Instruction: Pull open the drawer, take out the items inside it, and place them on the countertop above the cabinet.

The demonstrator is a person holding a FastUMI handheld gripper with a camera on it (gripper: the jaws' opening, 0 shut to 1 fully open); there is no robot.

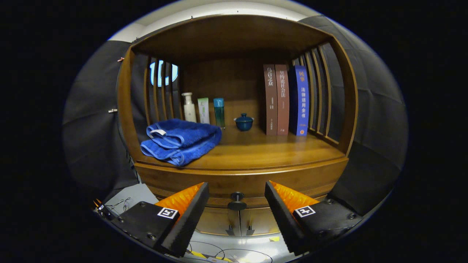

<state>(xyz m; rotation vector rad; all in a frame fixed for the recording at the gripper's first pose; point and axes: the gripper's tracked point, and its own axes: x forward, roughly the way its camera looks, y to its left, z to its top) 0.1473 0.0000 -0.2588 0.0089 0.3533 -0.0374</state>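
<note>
The gripper [237,204] has its fingers spread apart, level with the drawer knob [237,200], which sits in the gap between them untouched, evidently lined up for a pull. The drawer [241,180] is closed, its contents unseen. Beyond, the countertop [256,149] carries a folded blue towel [181,140], bottles, a small lidded teapot [244,122] and upright books [287,100], leaving bare wood centrally for placement.

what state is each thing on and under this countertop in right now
drawer: closed
drawer knob: free, between the open fingers
hand-held gripper: open, empty
blue towel: folded, on countertop
teapot: lid on
books: upright
bottles: upright, capped
lower cabinet doors: shut
</note>
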